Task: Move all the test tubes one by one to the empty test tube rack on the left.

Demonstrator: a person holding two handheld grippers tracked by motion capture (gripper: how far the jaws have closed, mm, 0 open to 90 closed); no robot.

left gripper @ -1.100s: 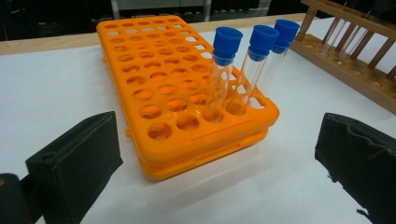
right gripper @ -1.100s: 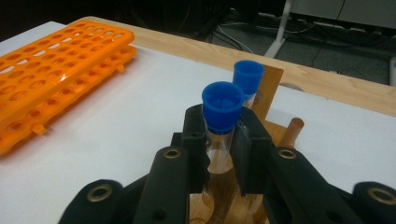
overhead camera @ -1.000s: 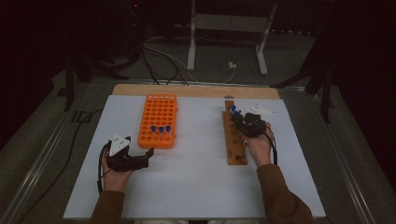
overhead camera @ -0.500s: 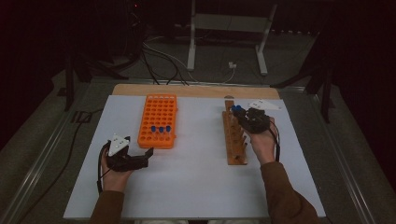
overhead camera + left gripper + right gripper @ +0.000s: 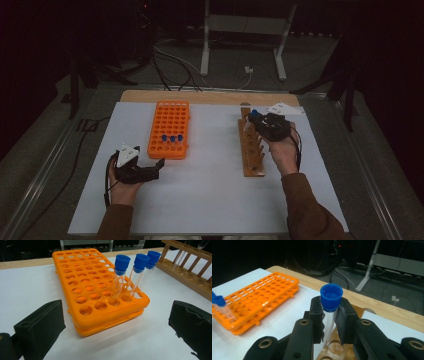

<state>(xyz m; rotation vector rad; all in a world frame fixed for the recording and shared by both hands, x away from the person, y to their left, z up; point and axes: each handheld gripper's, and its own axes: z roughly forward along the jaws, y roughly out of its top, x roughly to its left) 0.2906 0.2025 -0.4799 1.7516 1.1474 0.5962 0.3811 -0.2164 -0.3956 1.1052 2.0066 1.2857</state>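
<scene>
My right gripper (image 5: 331, 320) is shut on a clear test tube (image 5: 329, 326) with a blue cap (image 5: 331, 297), held upright. The tube's lower end hangs over a hole of the wooden rack (image 5: 335, 349). In the high view this gripper (image 5: 257, 120) is above the far end of the wooden rack (image 5: 251, 150). An orange rack (image 5: 169, 129) at centre left holds three blue-capped tubes (image 5: 133, 270) in its near rows. My left gripper (image 5: 161, 164) rests low on the table just in front of that orange rack (image 5: 82, 282), jaws open wide with nothing between them.
A white sheet (image 5: 200, 190) covers the table, with a wooden strip (image 5: 200, 96) along its far edge. Behind the table stand metal frame legs (image 5: 205, 50) and floor cables (image 5: 170, 60). A metal rail (image 5: 45, 165) runs along the table's left side.
My right gripper has risen with the blue-capped tube, lifting it up out of the wooden rack. The left gripper has stayed where it was.
</scene>
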